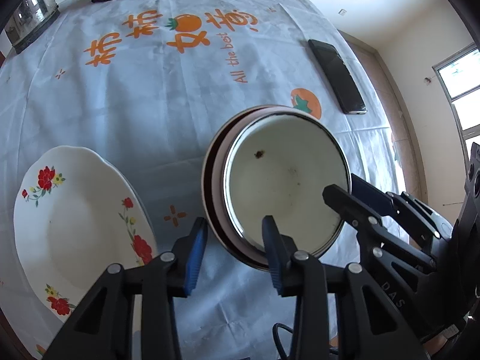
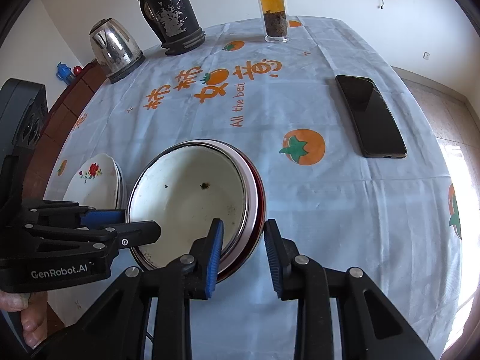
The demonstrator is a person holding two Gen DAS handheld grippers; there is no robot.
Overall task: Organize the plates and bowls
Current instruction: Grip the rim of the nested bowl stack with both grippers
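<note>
We straddle the stacked bowls' (image 1: 285,177) rim with both claws: the left gripper (image 1: 234,250) sits half-spread over the near-left rim, the right gripper (image 2: 243,252) likewise over the near-right rim, pads not visibly pressing. The bowls rest mid-tablecloth (image 1: 150,96), and the flowered plates (image 1: 78,222) lie just left.

White plate (image 1: 75,210) w/ red flowers; tablecloth (image 1: 150,105) w/ orange print.

Flowered plate (image 1: 75,219) partly behind left claw (image 1: 234,249); kettle (image 1: 30,15) cut by edge.
</note>
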